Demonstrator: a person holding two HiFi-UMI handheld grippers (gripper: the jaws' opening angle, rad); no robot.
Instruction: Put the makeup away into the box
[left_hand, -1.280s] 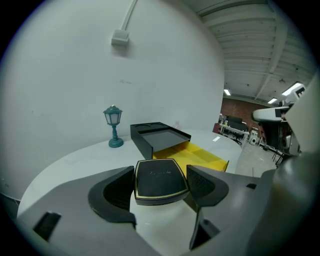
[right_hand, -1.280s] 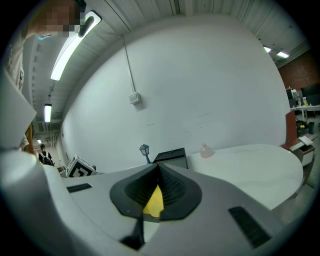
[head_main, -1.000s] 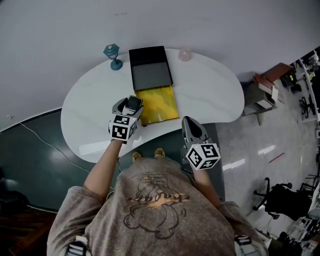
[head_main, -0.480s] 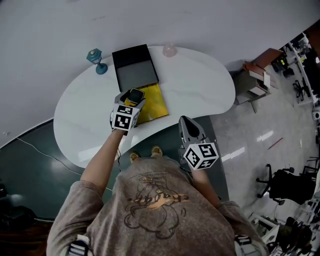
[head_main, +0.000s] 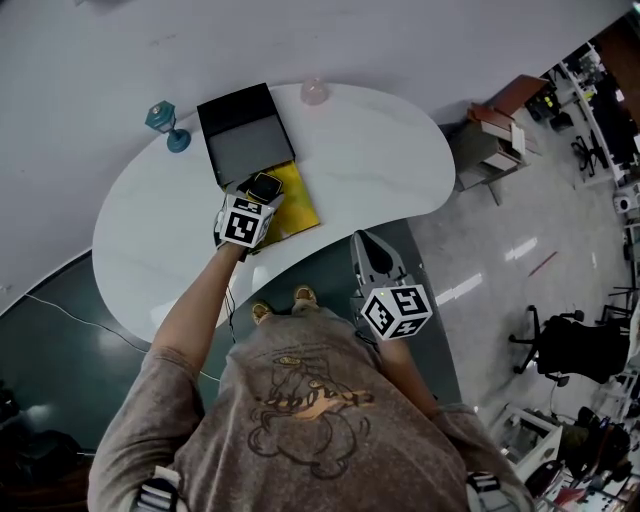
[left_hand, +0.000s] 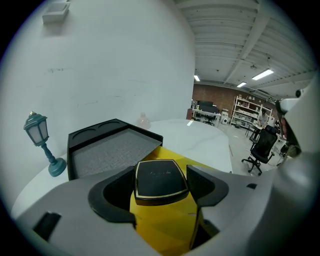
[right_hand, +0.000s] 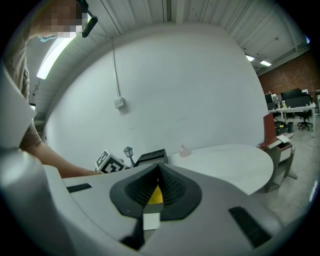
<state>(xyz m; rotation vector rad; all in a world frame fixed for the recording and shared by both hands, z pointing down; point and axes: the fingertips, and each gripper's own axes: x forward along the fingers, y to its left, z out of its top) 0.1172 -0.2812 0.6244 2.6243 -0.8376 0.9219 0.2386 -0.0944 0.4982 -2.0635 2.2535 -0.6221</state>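
Carrying the black compact (left_hand: 159, 179) clamped between their jaws, the left tongs (head_main: 260, 192) had advanced across the yellow panel (head_main: 293, 198) toward the open box (head_main: 246, 150) at 11 o'clock, leaving placement as the likely next step, while the right tongs (head_main: 368, 250) stayed closed and empty at 4 o'clock.

place: open-plan office or lab workspace
shown by: black wheeled office chair (head_main: 572, 352), metal storage shelves (left_hand: 248, 111), red brick wall (left_hand: 212, 94), ceiling strip lights (left_hand: 263, 75)

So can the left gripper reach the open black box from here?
Probably yes: the left gripper, holding the compact over the yellow sheet, is right beside the box; nothing stands between.
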